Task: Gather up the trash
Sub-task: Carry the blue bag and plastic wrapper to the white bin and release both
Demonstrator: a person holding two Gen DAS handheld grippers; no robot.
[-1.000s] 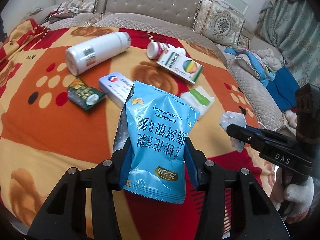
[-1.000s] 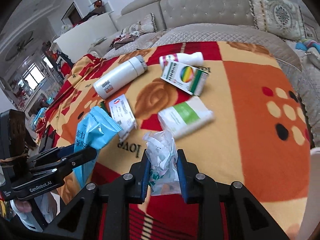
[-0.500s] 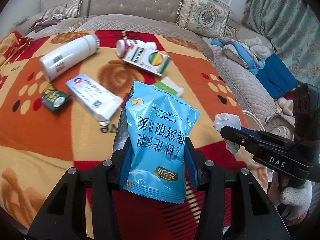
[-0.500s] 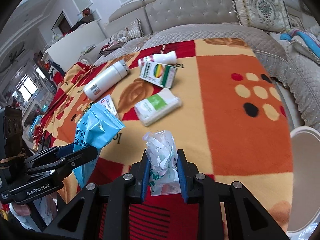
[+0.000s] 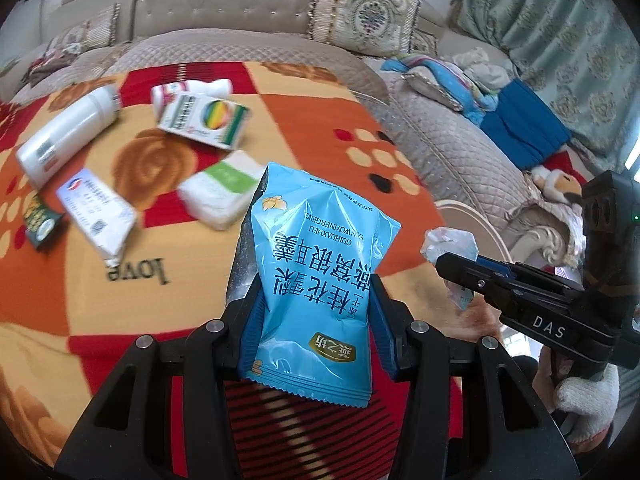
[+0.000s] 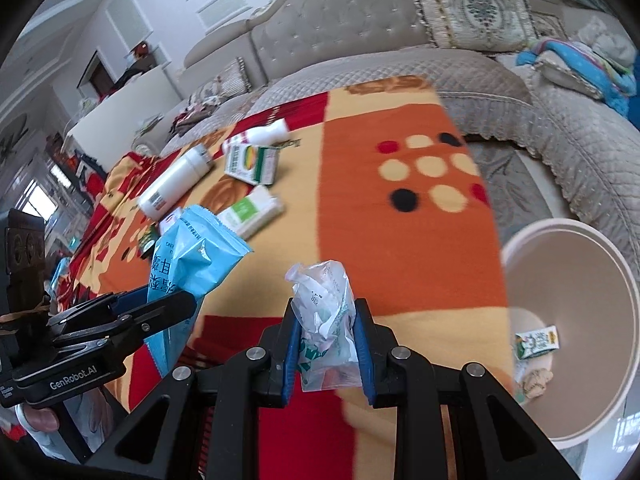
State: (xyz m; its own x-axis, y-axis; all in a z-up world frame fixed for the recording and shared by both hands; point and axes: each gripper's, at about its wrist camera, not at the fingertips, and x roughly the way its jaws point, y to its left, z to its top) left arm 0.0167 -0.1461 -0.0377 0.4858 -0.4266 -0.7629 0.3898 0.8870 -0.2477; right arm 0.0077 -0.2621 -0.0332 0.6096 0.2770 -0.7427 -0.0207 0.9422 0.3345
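Trash is in both claws at once: the left claw (image 5: 316, 316) is clenched on a blue snack packet (image 5: 316, 280), and the right claw (image 6: 324, 344) is clamped tight on a crumpled clear wrapper (image 6: 324, 320), each piece standing up between its pads. Just to the right of the right claw, and lower than the blanket's edge, sits a pale round bin (image 6: 624, 300) with a small printed carton (image 6: 536, 342) and a crumpled scrap (image 6: 536, 382) already at its bottom, so part of the collecting looks done. Neither held piece is over the bin's mouth yet; the wrapper is the nearer one, and the packet is further to the left. Ahead of both claws, on the orange and red blanket (image 6: 400, 208), several things lie well apart from the bin: a white bottle (image 5: 68, 136), a smaller red-and-white bottle (image 5: 192, 90), a box with a rainbow disc (image 5: 204, 120), a green-and-white tissue pack (image 5: 224, 190), a white and blue box (image 5: 96, 212) and a small dark green packet (image 5: 40, 224). Which of these count as rubbish I cannot tell. By my reading, two drops are due next, then perhaps more trips.
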